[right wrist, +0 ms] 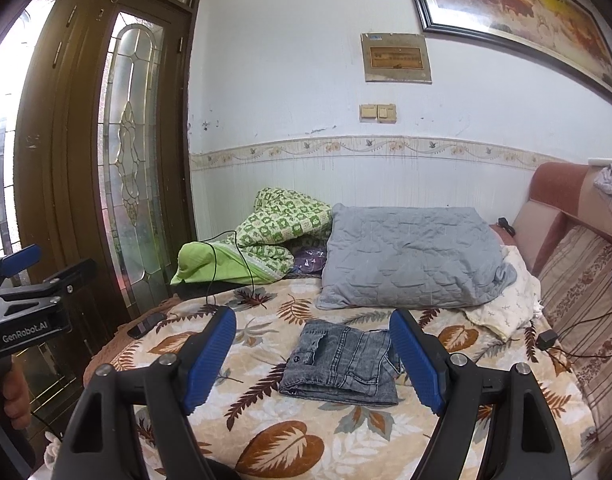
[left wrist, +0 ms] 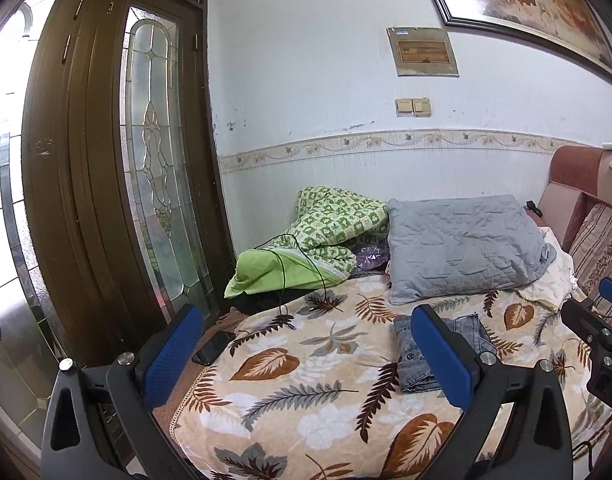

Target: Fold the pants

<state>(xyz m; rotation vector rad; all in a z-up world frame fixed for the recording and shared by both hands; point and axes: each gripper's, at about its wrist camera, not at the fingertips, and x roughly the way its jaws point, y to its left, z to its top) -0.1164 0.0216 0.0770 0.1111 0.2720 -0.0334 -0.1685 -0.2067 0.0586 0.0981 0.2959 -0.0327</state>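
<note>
A pair of grey denim pants (right wrist: 340, 362) lies folded into a small rectangle on the leaf-patterned blanket (right wrist: 290, 436) of the bed. In the left wrist view the pants (left wrist: 416, 354) are partly hidden behind my left gripper's right finger. My left gripper (left wrist: 310, 354) is open and empty, held above the blanket to the left of the pants. My right gripper (right wrist: 314, 358) is open and empty, held above and in front of the pants, apart from them. The left gripper also shows at the left edge of the right wrist view (right wrist: 18, 276).
A grey pillow (right wrist: 414, 256) and a green quilt (right wrist: 266, 240) lie at the head of the bed by the wall. A phone (right wrist: 146, 324) with a cable sits at the left bed edge. A wooden glass door (right wrist: 130, 160) stands left; a sofa back (right wrist: 586, 280) runs right.
</note>
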